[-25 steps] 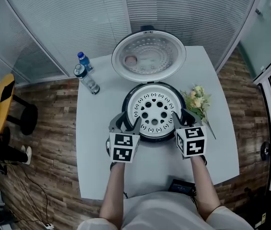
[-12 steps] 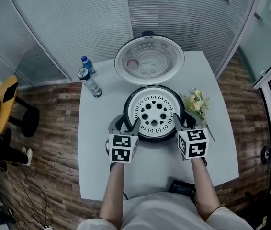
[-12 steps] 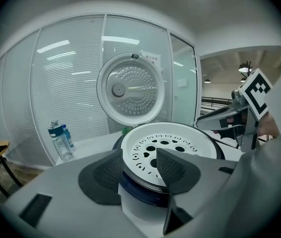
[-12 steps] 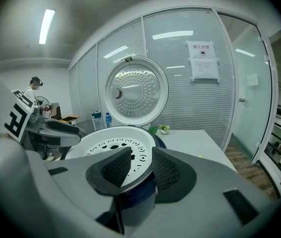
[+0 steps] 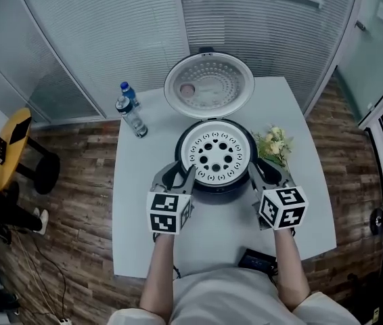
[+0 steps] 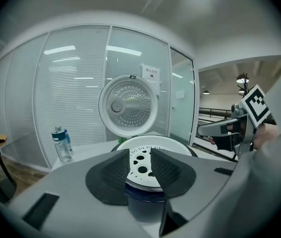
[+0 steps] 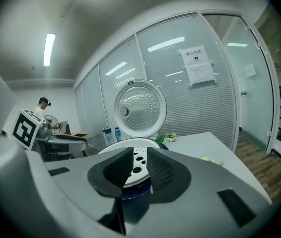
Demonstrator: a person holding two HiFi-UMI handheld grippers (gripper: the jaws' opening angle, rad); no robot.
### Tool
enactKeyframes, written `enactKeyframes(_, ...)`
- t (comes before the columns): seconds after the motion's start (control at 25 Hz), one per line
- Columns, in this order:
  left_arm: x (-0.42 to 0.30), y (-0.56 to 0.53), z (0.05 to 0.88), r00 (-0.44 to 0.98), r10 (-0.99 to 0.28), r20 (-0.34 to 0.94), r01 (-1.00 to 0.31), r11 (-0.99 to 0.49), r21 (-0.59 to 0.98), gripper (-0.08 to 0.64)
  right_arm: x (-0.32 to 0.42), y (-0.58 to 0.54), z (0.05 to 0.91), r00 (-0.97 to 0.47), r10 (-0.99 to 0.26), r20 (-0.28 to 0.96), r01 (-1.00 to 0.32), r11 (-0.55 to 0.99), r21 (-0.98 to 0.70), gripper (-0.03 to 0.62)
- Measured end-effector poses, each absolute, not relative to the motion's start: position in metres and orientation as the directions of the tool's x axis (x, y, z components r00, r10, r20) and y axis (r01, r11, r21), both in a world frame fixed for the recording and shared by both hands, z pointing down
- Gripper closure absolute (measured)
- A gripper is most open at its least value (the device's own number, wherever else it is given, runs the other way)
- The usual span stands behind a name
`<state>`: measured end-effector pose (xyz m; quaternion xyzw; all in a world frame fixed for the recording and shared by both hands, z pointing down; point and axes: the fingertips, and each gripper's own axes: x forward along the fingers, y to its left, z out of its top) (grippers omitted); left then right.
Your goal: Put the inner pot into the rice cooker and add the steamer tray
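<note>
Two grippers flank the near side of the cooker [image 5: 213,187], which stands mid-bench [image 5: 137,208], a little toward the far edge. We hold the left gripper [image 5: 176,177] just beside the cooker's near-left flank and the right gripper [image 5: 269,175] just beside its near-right flank. Both are aimed forward and slightly down.

The tray [image 5: 216,156] lies ahead of both and between them, flat on the cooker's mouth with its holes facing up, and it looks level and seated. We cannot see the pot. The tray covers the whole opening, so we judge the pot to be underneath.

Both grippers have just been closing their jaws, yet neither has anything in them. In the left gripper view the pads stand a narrow gap apart. The tray shows through that gap, beyond the tips and untouched. The right gripper view gives the same: a narrow gap, the tray seen through it, no contact.

The tray is round, so it has no long axis to line up with. What matters is that it sits midway between the two grippers, with neither hand nearer. We judge the placing done.

If anything remains, it is the lid [image 5: 208,85], which stands open on the cooker's far side, toward the bench's far edge and well beyond either gripper. The flowers [image 5: 273,144] lie just beside the cooker toward the right edge, close ahead of the right gripper. A reach for the lid from that side would pass over them.
</note>
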<state>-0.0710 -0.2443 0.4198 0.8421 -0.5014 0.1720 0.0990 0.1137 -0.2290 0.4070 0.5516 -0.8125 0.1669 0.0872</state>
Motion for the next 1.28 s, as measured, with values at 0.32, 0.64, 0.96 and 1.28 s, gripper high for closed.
enactKeyframes(0.32,-0.070,-0.203,0.415,0.517,-0.798,0.311,-0.856,-0.473,0.209,0.538,0.091,-0.188,0.411,-0.504,-0.804,0.314,-0.862,0.451,-0.230,0.558)
enactKeyframes(0.64,-0.060,-0.193,0.422,0.553,-0.780,0.293,-0.824,-0.461,0.329,0.549,0.114,-0.181,0.414,-0.437,-0.840,0.322,-0.899,0.395,-0.190,0.575)
enactKeyframes(0.96,-0.053,-0.199,0.422,0.538,-0.785,0.307,-0.837,-0.454,0.305,0.551,0.131,-0.185,0.413,-0.409,-0.853,0.324,-0.911,0.366,-0.189,0.575)
enactKeyframes(1.28,-0.049,-0.197,0.417,0.549,-0.779,0.303,-0.830,-0.467,0.304,0.551,0.129,-0.184,0.412,-0.419,-0.847,0.327,-0.907,0.379,-0.182,0.577)
